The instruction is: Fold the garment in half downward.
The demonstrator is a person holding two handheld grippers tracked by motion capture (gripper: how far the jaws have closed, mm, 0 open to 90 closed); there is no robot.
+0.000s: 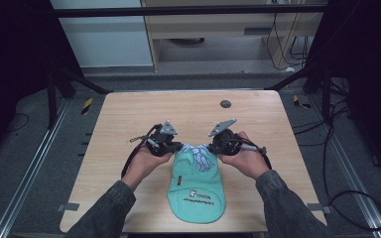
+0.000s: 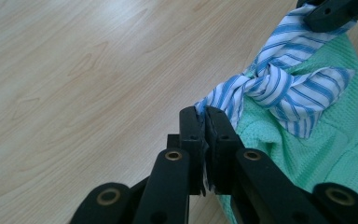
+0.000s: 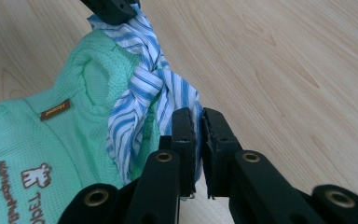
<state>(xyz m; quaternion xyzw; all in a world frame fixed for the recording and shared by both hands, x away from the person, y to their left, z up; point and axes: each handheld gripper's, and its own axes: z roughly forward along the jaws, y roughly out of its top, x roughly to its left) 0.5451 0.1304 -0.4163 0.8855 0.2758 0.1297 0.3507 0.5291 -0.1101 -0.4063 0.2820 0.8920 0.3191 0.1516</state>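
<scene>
Both claws clamped on striped tie (image 1: 202, 154) ends: left claw (image 2: 204, 122), right claw (image 3: 198, 122). Green garment (image 1: 197, 187) at surface's (image 1: 129, 114) near edge. Risk: uneven pull, fabric slipping free, knot loosening.

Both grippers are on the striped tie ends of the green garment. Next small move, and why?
Probably draw the two grippers apart to snug the knot. The left gripper and right gripper each pinch an end of the striped tie, whose knot looks loose on the green garment.

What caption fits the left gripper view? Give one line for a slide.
Left gripper shut on one end of a knotted striped tie atop a green garment.
</scene>
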